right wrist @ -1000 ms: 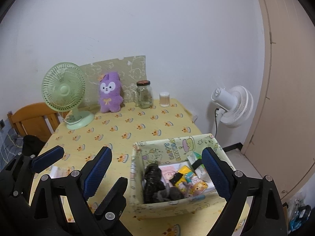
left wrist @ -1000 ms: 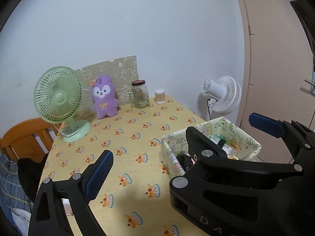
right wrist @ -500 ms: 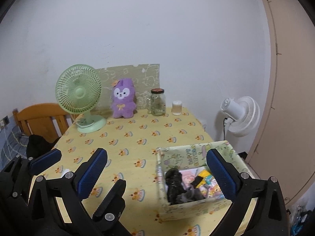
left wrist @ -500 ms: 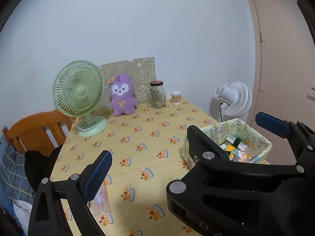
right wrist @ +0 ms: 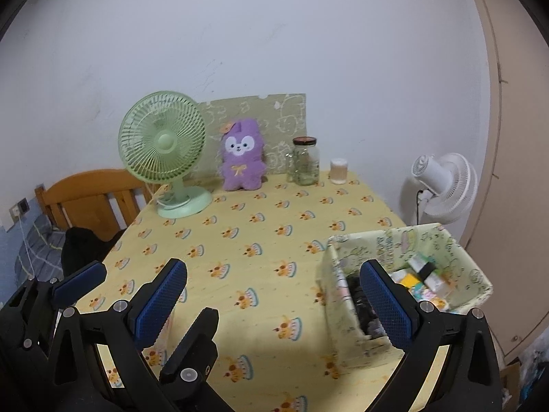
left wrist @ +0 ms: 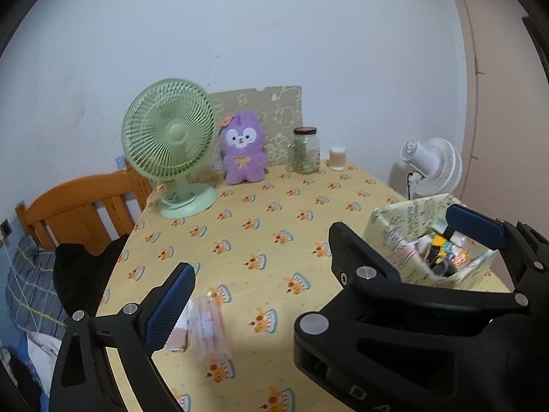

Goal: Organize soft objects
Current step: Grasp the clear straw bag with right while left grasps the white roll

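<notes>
Both grippers have been drawn back from the table (right wrist: 260, 240) compared with a second ago, so more of the yellow cloth is seen ahead of them. The right gripper (right wrist: 274, 298) is spread wide with nothing between its blue pads, its jaws having just been opening. The left gripper (left wrist: 322, 257) is also spread wide and empty. The patterned fabric box (right wrist: 456, 250) of mixed items, earlier straight ahead, is now found behind the right gripper's right finger. A pink packet (left wrist: 207, 326), newly in sight, lies just beside the left gripper's left finger. Far ahead, the purple plush toy (right wrist: 242, 154) is seen upright against the wall, between a green fan (right wrist: 161, 147) and a glass jar (right wrist: 305, 163).
</notes>
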Demonstrator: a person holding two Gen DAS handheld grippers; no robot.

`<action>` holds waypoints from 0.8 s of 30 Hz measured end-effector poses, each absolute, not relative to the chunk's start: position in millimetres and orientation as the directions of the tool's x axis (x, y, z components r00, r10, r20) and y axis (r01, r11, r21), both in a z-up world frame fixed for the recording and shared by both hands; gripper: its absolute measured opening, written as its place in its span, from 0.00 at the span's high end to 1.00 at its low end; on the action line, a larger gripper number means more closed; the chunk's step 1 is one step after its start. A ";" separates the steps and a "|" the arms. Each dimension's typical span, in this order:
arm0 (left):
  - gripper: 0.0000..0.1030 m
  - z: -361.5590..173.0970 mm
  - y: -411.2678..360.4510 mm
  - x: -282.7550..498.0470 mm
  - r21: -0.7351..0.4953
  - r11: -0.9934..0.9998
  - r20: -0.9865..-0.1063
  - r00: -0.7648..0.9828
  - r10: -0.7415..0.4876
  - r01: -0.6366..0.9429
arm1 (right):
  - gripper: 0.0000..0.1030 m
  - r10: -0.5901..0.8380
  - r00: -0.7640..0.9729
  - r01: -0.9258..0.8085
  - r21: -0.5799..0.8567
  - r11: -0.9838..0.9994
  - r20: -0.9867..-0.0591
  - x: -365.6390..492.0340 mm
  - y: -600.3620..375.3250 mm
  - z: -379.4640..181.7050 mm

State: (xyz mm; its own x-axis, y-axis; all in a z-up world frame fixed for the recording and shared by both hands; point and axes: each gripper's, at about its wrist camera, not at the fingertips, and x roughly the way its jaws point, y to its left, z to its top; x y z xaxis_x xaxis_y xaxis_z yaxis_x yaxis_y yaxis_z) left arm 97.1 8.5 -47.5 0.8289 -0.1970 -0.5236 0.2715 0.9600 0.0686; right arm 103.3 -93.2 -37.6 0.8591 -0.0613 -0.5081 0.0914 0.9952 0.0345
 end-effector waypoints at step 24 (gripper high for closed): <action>0.05 -127.3 90.6 123.1 0.044 0.995 -0.651 0.758 -0.040 0.090 | 0.03 0.060 0.789 -0.098 -0.029 0.995 -0.611 148.9 -6.1 -116.3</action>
